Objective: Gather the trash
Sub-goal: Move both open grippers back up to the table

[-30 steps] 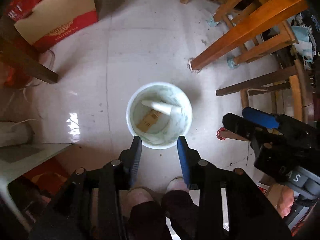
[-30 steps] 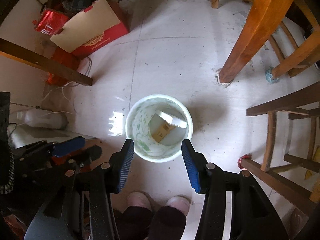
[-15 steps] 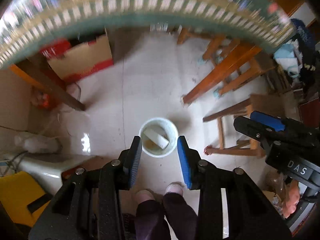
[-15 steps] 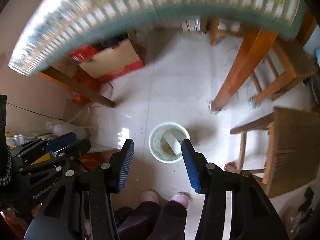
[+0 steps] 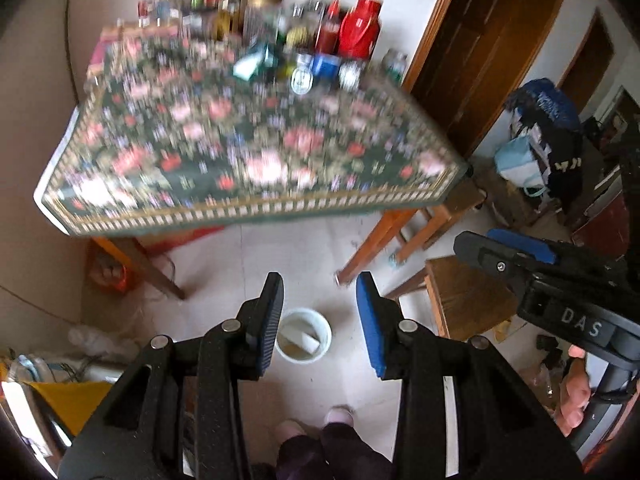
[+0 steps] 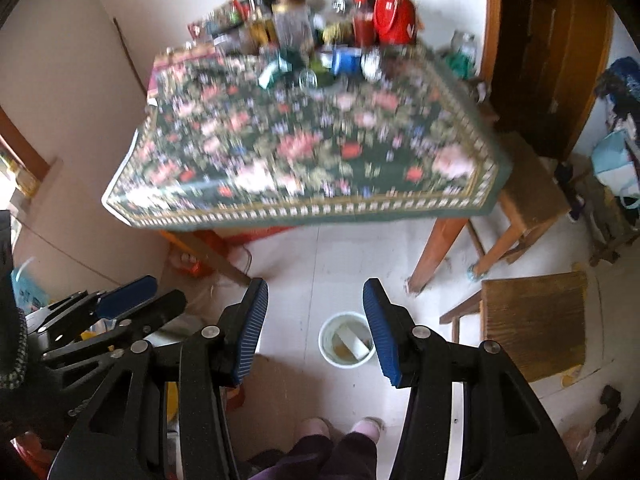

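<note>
Both grippers hang high over the floor, and neither carries anything. The left gripper (image 5: 320,320) has its jaws spread wide with only air between them; the right gripper (image 6: 316,328) is spread wider still, equally bare. The bin (image 5: 303,335) stands on the tiled floor near the person's feet, well below both tools, with a pale box (image 5: 302,337) lying slantwise inside it and something yellowish beneath. So some trash is already in

The step in hand looks to me like hunting for the next piece. The bench (image 6: 400,210) with its flowered cloth fills the upper view, and its far end is crowded with bottles, jars and a red flask (image 6: 394,10). A crumpled teal packet (image 6: 276,69) lies among them near the cloth's open part; it seems the likeliest candidate, though the blur keeps me from being sure it is rubbish at all

To do this well, I would steady the view first, since everything on the bench is smeared. Then choose one gripper, approach the packet from the open near side, and keep clear of the glass (image 6: 307,78) just beside it. A light wrapper needs a firm pinch at its middle, or it may slip out on the way to the bin
</note>
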`<act>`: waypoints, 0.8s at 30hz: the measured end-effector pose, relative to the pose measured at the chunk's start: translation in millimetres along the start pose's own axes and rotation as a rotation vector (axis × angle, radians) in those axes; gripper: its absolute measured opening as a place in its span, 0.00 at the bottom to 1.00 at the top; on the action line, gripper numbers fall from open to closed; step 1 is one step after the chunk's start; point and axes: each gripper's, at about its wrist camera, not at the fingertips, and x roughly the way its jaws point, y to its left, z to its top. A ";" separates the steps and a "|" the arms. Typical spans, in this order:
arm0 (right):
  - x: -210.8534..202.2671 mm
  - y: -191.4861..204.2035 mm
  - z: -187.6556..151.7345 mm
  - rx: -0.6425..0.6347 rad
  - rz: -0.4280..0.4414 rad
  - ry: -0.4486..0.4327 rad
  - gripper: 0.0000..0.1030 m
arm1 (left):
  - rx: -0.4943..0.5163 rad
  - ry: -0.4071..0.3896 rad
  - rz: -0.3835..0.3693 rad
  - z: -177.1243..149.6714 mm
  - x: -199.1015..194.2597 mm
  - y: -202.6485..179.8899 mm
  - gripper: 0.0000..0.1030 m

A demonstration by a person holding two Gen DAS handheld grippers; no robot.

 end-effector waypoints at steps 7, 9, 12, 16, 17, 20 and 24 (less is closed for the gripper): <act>-66.4 21.0 12.1 0.016 -0.033 -0.128 0.45 | 0.074 -0.100 -0.007 20.4 -62.2 -7.4 0.39; -81.9 23.6 14.3 0.019 -0.039 -0.165 0.45 | 0.084 -0.120 -0.007 24.4 -72.9 -7.7 0.40; -98.5 23.7 20.4 0.017 -0.050 -0.218 0.45 | 0.083 -0.154 -0.008 32.1 -88.4 -6.8 0.54; -111.6 17.4 32.4 0.029 -0.060 -0.265 0.50 | 0.076 -0.198 0.011 47.4 -97.4 -7.2 0.64; -114.1 14.0 35.8 0.035 -0.061 -0.276 0.53 | 0.075 -0.203 0.013 52.3 -97.6 -6.7 0.65; -116.7 2.6 49.6 0.045 -0.067 -0.310 0.63 | 0.056 -0.226 0.020 73.7 -92.6 -4.1 0.65; -107.1 -18.1 78.7 0.046 -0.050 -0.321 0.64 | 0.017 -0.257 0.037 106.3 -76.7 -3.2 0.65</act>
